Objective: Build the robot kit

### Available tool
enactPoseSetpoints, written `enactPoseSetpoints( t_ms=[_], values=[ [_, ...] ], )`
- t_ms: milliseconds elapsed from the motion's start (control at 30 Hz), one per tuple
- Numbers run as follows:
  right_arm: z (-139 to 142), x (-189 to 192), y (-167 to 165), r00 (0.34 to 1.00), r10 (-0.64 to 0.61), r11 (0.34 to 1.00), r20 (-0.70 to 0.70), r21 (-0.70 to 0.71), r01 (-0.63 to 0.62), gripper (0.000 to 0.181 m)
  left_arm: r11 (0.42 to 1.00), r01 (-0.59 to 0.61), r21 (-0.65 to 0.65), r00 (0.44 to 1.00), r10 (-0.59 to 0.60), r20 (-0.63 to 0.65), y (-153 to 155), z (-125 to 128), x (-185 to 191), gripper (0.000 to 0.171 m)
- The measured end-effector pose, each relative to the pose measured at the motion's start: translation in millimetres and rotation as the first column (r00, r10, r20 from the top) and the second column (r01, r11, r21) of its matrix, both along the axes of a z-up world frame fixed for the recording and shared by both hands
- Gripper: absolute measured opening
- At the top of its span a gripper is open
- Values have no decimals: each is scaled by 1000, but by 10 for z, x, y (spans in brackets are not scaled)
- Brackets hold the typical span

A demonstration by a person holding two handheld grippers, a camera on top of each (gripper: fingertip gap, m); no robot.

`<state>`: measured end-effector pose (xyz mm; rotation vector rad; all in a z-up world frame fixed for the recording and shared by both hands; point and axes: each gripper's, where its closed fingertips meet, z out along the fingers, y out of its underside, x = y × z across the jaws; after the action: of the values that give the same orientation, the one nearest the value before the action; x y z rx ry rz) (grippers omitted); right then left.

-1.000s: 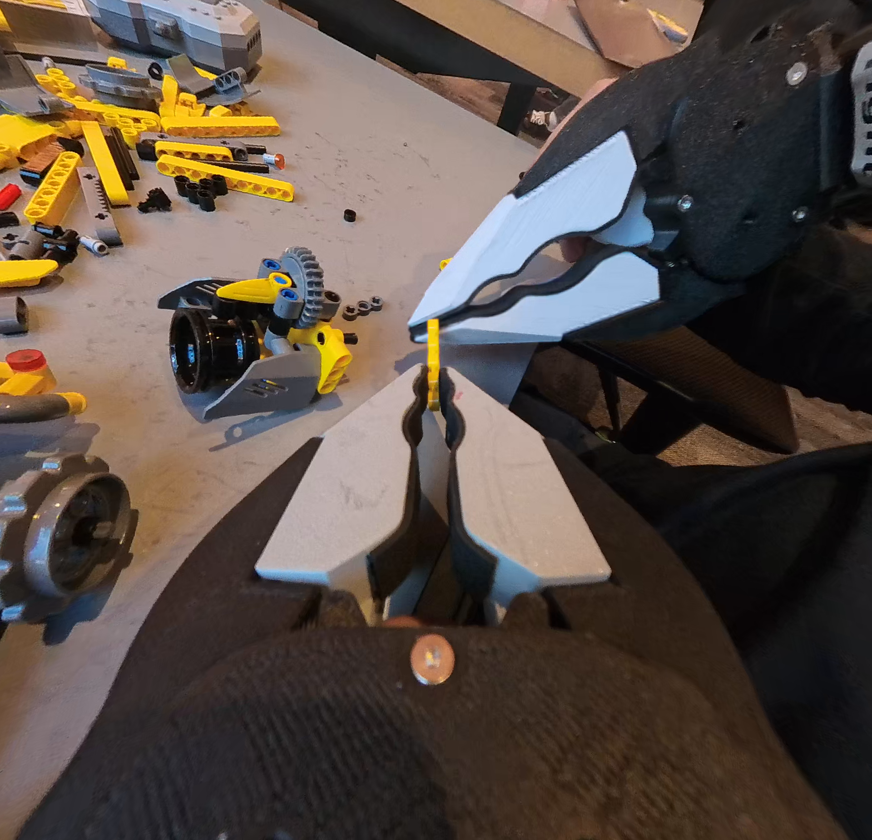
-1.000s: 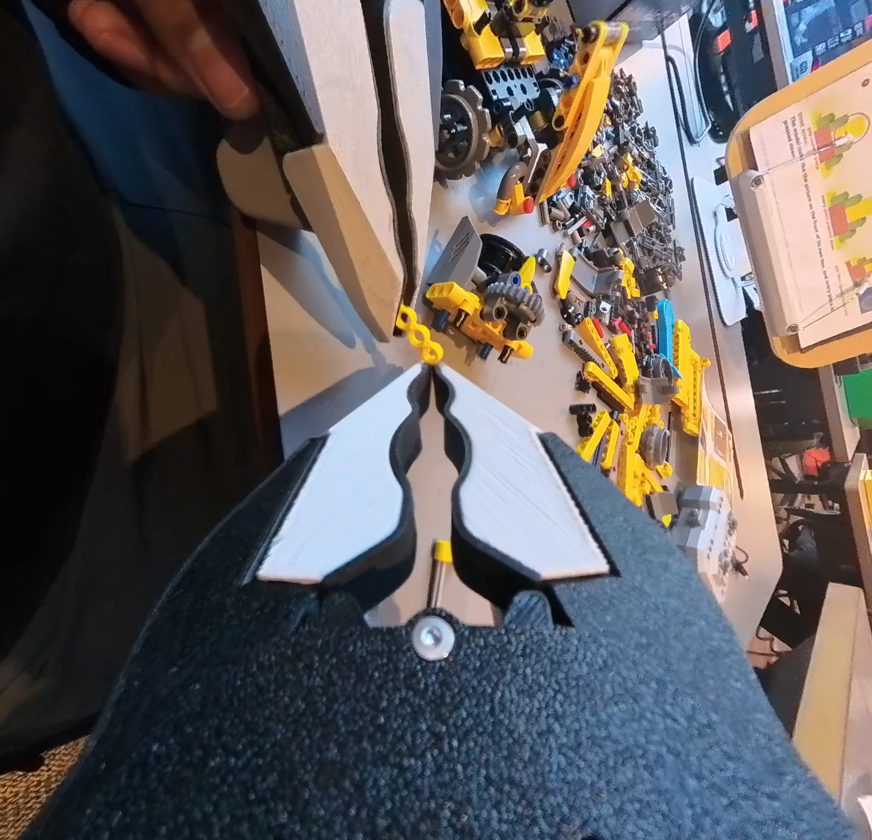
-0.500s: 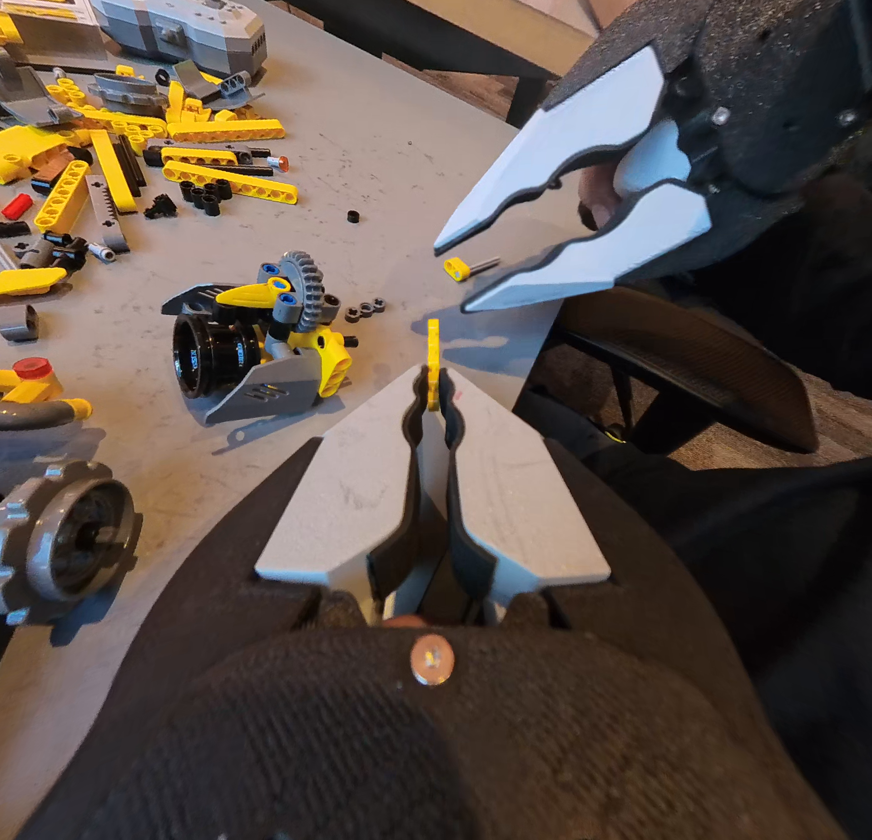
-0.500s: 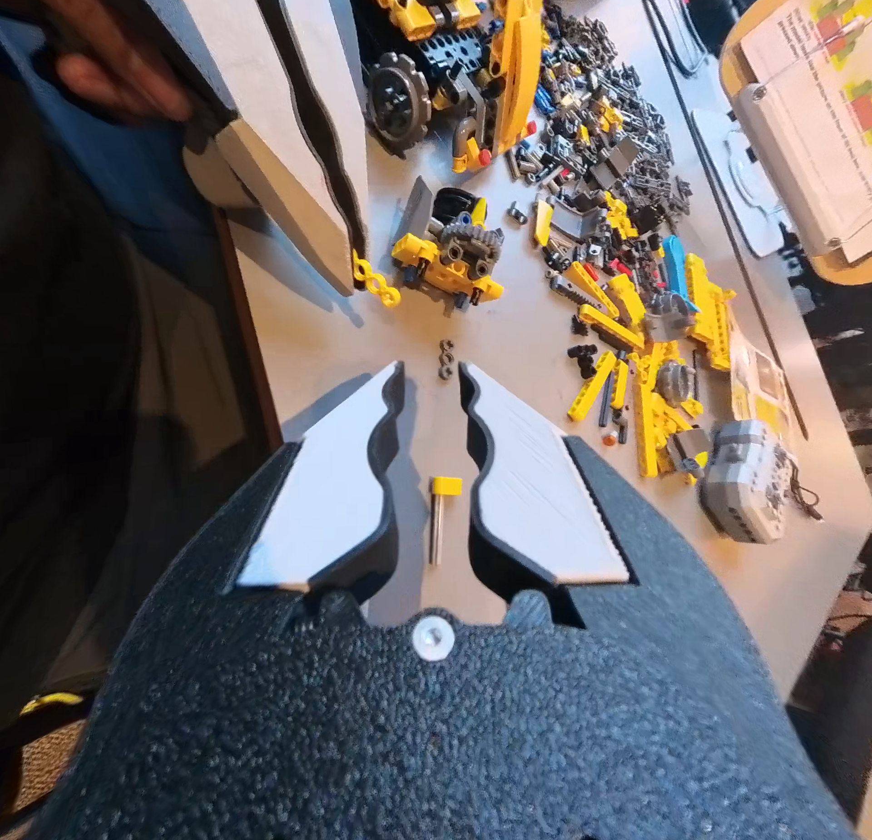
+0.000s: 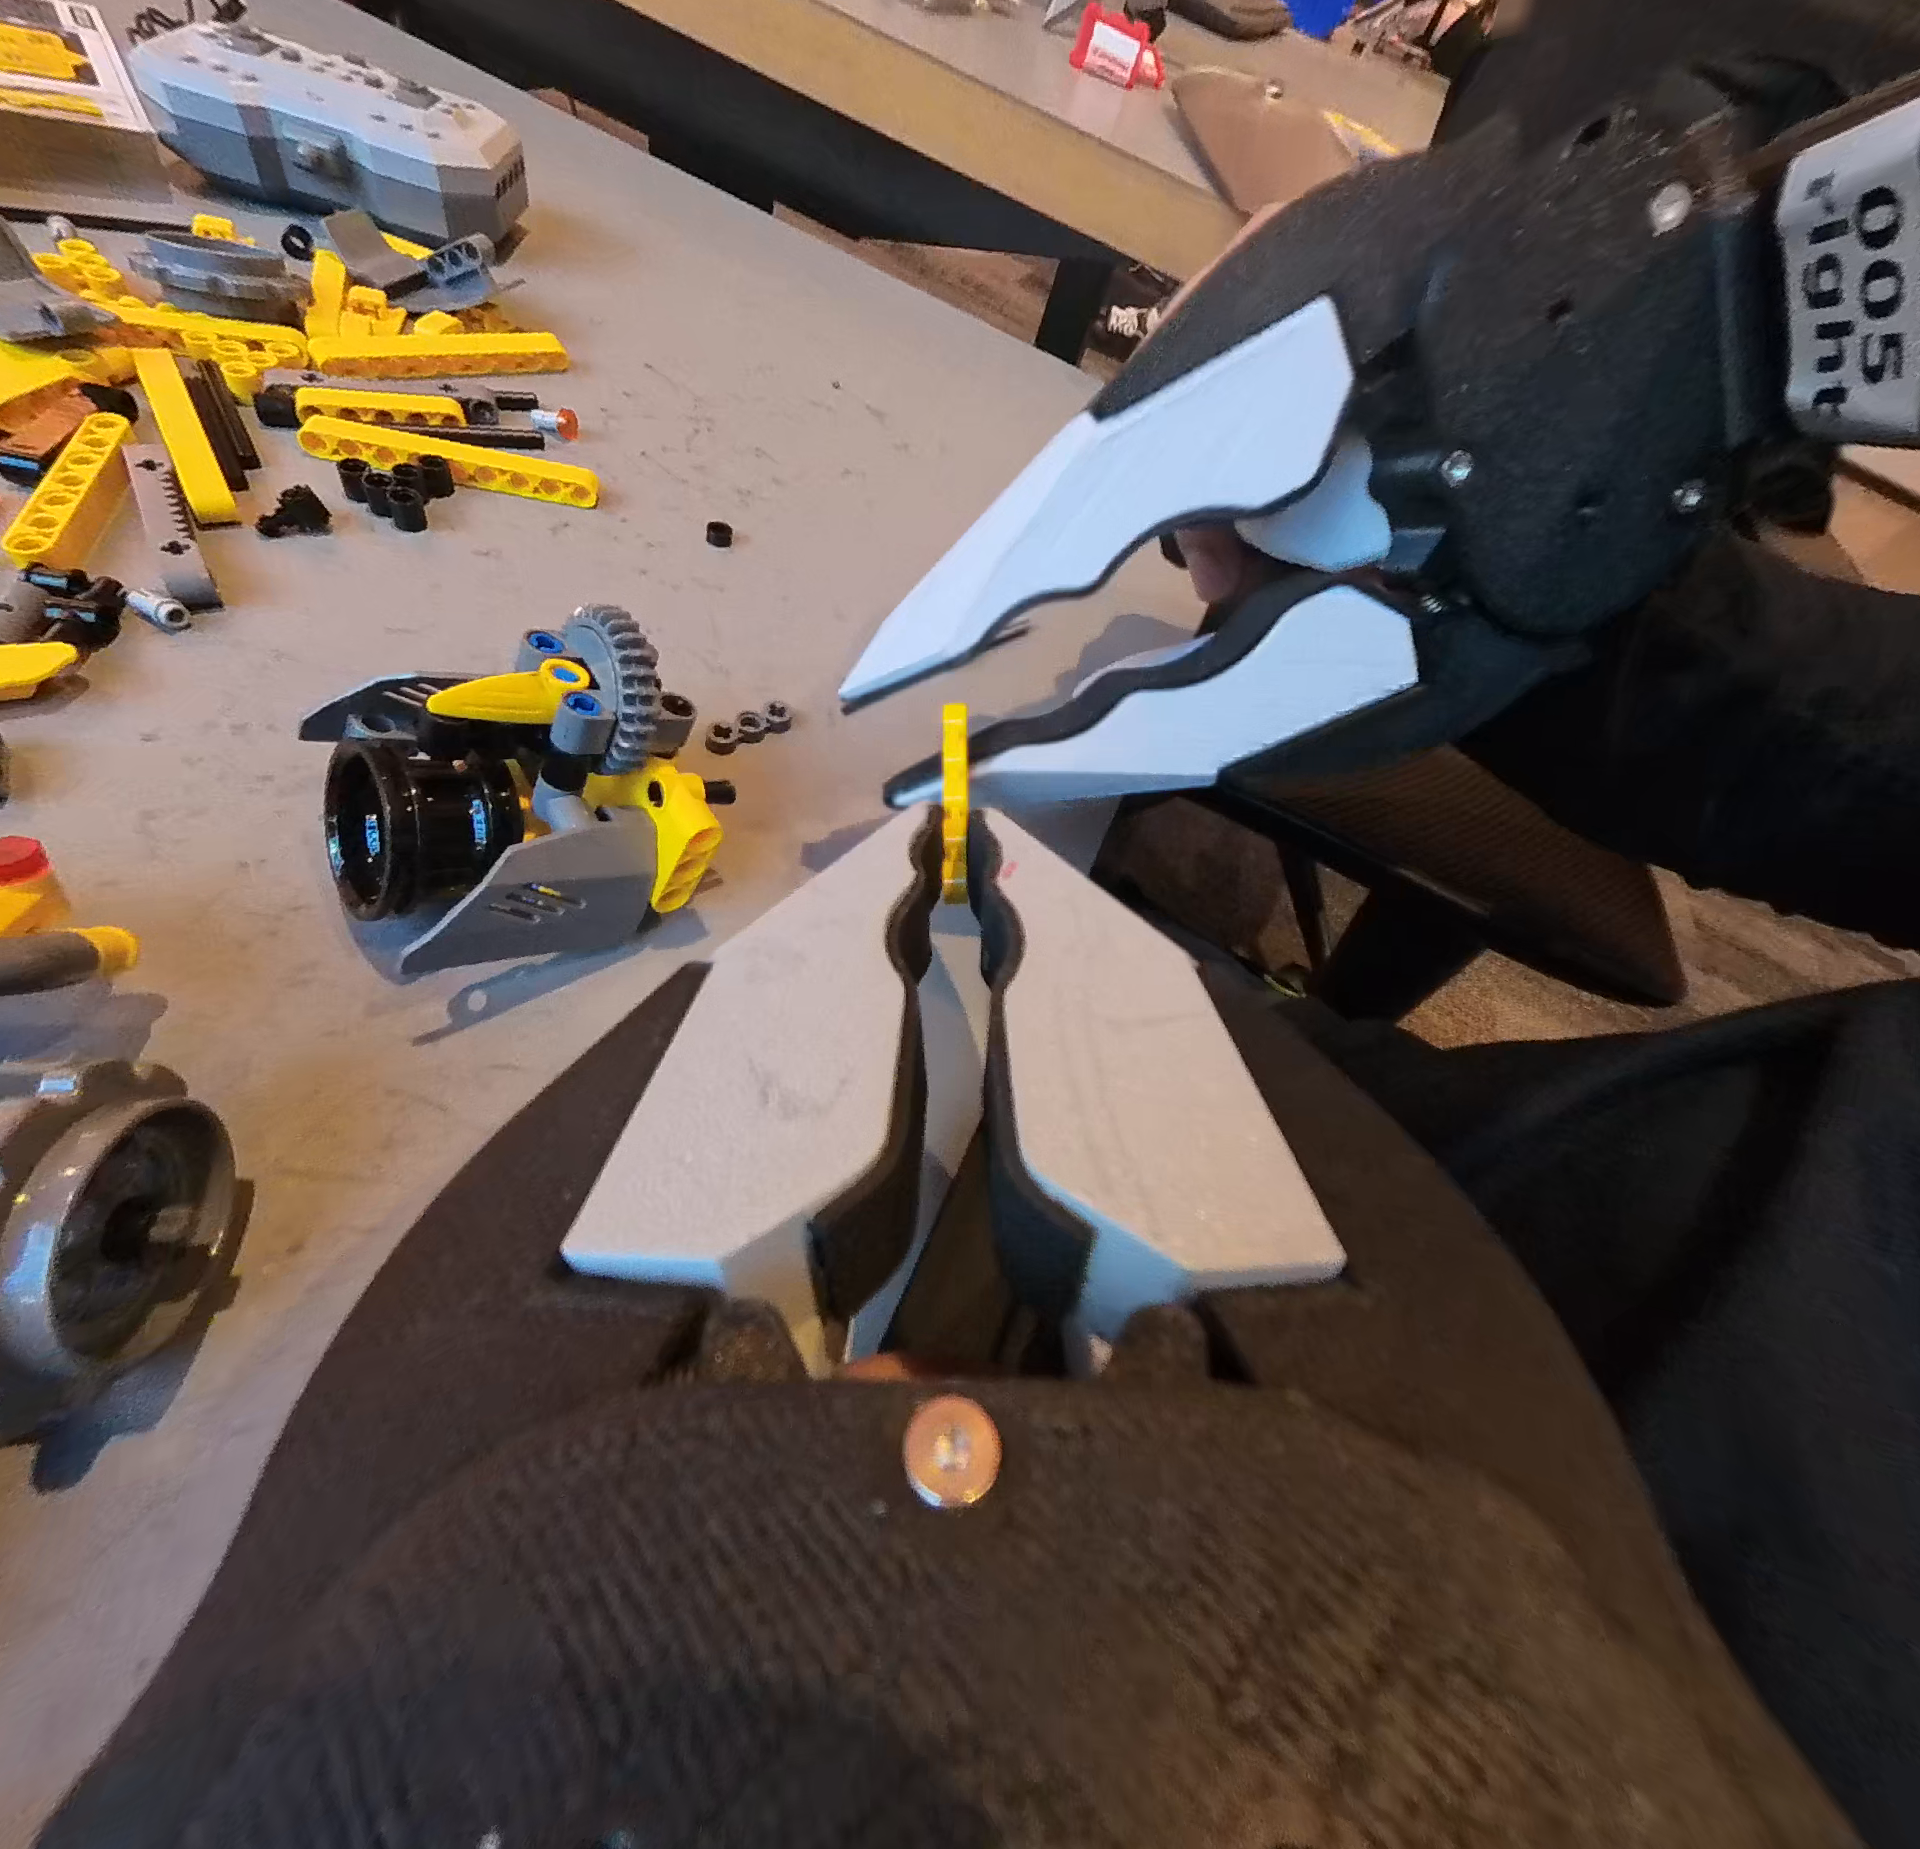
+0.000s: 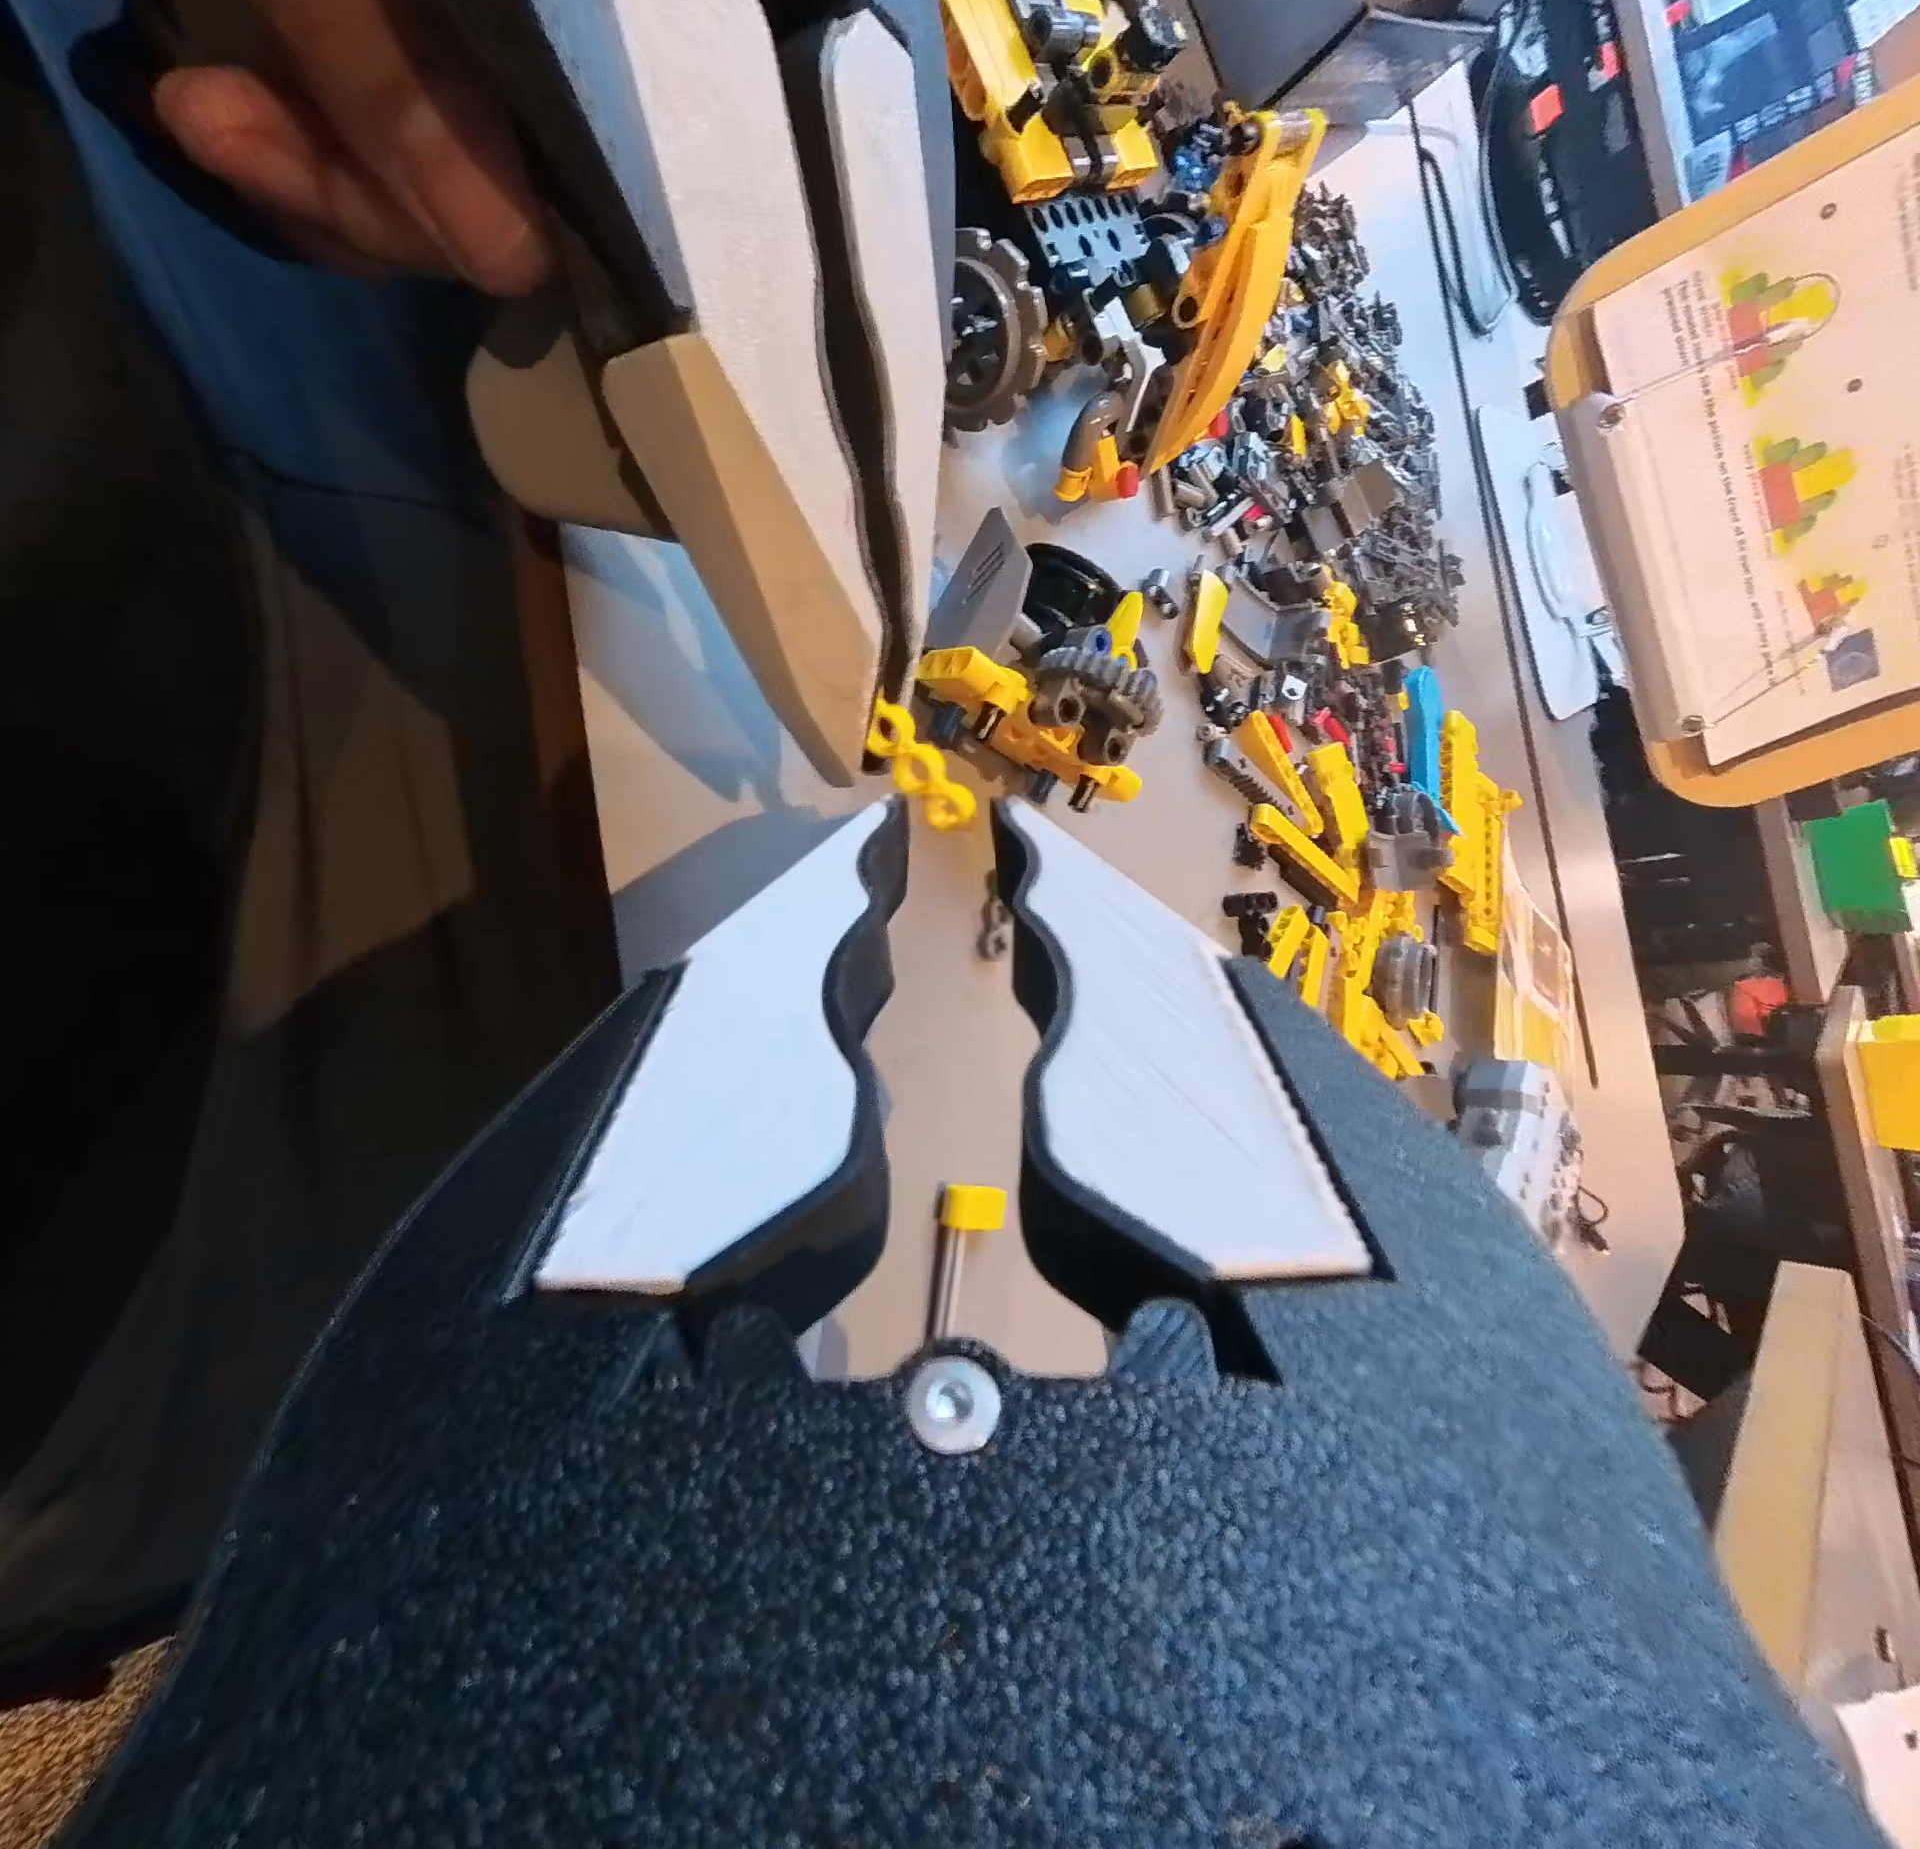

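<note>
My left gripper (image 5: 951, 835) is shut on a thin yellow beam with holes (image 5: 953, 812), which sticks up past its fingertips. My right gripper (image 5: 883, 745) is open, and its lower fingertip is level with the beam's top end. In the right wrist view the right gripper (image 6: 945, 812) is open with the yellow beam (image 6: 920, 760) just ahead of its tips, held by the left gripper (image 6: 883, 719). A grey axle with a yellow end (image 6: 966, 1238) lies on the table between the right fingers, untouched.
A small yellow, grey and black gear assembly (image 5: 520, 791) and three dark bushes (image 5: 748, 729) lie on the grey table (image 5: 831, 428) just left of the grippers. Yellow beams (image 5: 447, 459), a grey battery box (image 5: 322, 121) and a grey wheel (image 5: 104, 1228) lie farther left. The table edge and a chair are on the right. My left and right fingertips are right by each other.
The right gripper, shut at the beam's tip one second ago, opened and drew back, then came back open to the beam's end. The left gripper stayed shut on the beam.
</note>
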<state>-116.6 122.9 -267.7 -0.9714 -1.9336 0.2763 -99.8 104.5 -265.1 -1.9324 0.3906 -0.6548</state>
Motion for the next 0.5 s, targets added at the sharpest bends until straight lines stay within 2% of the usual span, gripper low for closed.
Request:
enactPoseSetpoints(
  t_ms=[367, 500],
  values=[
    [-5, -2, 0, 1000, 19, 998, 5, 54, -19, 8, 1000, -8, -9, 1000, 8, 4, 9, -8, -12, 1],
    [-16, 70, 107, 1000, -26, 999, 17, 31, 25, 9, 999, -27, -27, 999, 26, -20, 23, -51, -51, 1]
  ],
)
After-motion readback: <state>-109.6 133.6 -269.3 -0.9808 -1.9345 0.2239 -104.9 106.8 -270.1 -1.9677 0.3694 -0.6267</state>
